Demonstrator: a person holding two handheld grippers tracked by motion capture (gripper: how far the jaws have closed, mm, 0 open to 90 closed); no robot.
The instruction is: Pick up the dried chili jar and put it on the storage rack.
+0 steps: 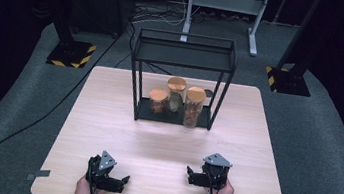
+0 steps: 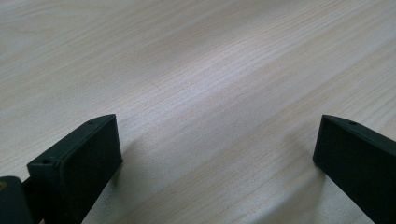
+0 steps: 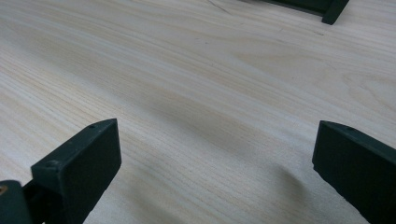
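my left gripper (image 1: 117, 179) wide open, holds nothing, low over the near table (image 1: 106, 118) | three jars (image 1: 176, 97) with brown lids stand close together on the black rack's (image 1: 184, 53) bottom shelf, far from both grippers | my right gripper (image 1: 190, 174) wide open, holds nothing

High view overhead, facing forward; both gripper views skim table (image 1: 164, 141) close up (probably sharing its wood).

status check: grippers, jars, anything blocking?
Left gripper open, right gripper open, both empty. Three jars on rack bottom shelf, untouched. Table between clear.
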